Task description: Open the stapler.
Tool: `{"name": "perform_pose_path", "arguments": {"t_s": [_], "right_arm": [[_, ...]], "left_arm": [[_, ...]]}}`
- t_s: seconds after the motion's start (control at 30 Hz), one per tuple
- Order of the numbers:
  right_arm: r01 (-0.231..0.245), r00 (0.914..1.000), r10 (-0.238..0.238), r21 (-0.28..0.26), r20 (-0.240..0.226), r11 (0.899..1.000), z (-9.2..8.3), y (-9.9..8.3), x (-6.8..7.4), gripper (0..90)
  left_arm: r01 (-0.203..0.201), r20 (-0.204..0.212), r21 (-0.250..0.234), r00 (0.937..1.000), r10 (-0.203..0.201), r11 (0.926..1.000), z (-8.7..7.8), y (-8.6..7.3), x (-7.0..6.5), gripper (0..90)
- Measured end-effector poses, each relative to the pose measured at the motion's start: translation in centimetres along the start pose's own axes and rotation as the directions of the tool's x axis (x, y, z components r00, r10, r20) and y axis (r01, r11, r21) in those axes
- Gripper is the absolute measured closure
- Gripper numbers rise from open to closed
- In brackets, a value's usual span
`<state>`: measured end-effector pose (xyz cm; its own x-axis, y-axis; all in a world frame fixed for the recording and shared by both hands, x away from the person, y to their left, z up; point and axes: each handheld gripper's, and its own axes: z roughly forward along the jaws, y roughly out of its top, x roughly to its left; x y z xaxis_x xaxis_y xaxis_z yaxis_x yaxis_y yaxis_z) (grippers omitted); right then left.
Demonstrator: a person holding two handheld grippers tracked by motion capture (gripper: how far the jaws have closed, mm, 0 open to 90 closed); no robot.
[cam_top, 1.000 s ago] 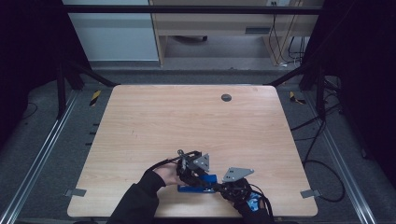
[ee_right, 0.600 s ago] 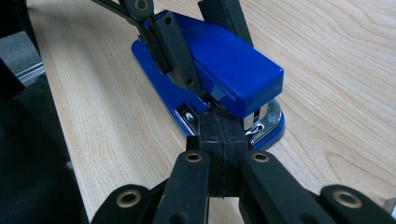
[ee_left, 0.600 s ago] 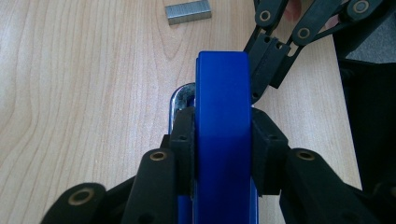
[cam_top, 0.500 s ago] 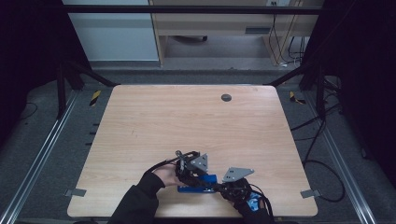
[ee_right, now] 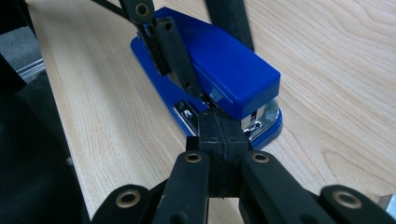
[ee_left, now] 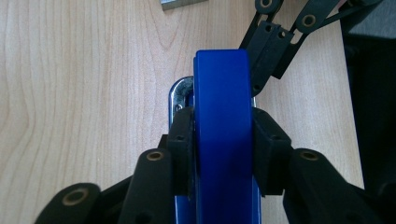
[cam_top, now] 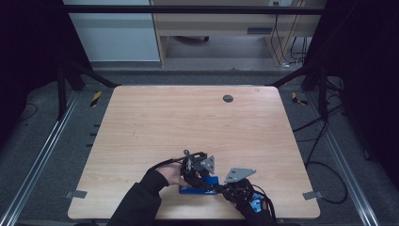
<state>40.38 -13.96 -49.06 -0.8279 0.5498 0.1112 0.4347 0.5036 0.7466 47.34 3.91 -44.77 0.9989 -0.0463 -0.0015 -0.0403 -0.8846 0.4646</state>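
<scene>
Blue stapler [ee_left: 223, 126] at the table's [cam_top: 188, 122] near edge sits between your left gripper's [ee_left: 223, 140] pads, jaws just easing open, while your right gripper [ee_right: 219, 135], pressed together, noses its front: loosen further and it may skid off

Dim high view with black edges, while both gripper views look evenly lit, perhaps slightly soft up close.

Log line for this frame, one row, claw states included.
stapler: blue, on table | left claw: straddles stapler top, just opening | right claw: shut, tips at stapler's front
</scene>
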Motion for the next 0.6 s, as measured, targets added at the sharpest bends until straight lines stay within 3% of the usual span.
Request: {"name": "perform_pose_path", "arguments": {"t_s": [0.17,0.3,0.43,0.5,0.57,0.6], "right_arm": [[0.006,0.9999,-0.006,-0.001,0.008,1.0,0.0,0.0,0.1,90.0],[0.006,0.9999,-0.006,-0.003,0.009,1.0,0.0,0.0,0.1,90.0],[0.011,0.9999,-0.011,-0.003,0.011,1.0,0.0,0.0,0.1,90.0],[0.013,0.9998,-0.013,-0.001,0.014,1.0,0.0,0.0,0.1,90.0],[0.014,0.9998,-0.014,-0.005,0.012,1.0,0.0,0.0,0.1,90.0],[0.014,0.9998,-0.014,-0.003,0.011,1.0,0.0,0.0,0.1,90.0]], "left_arm": [[0.007,0.005,-0.011,1.0,-0.007,0.9999,-0.7,0.7,0.2,58.8],[-0.012,0.024,0.069,0.9997,0.01,0.9975,-0.4,1.4,0.3,61.2],[-0.049,0.037,0.151,0.9984,0.044,0.9873,-0.1,2.1,0.4,62.7],[-0.063,0.042,0.168,0.9975,0.057,0.9838,0.0,2.4,0.5,62.9],[-0.041,0.047,0.173,0.9984,0.033,0.9841,0.2,2.7,0.4,62.9],[-0.049,0.05,0.188,0.998,0.04,0.981,0.1,2.8,0.5,63.1]]}}
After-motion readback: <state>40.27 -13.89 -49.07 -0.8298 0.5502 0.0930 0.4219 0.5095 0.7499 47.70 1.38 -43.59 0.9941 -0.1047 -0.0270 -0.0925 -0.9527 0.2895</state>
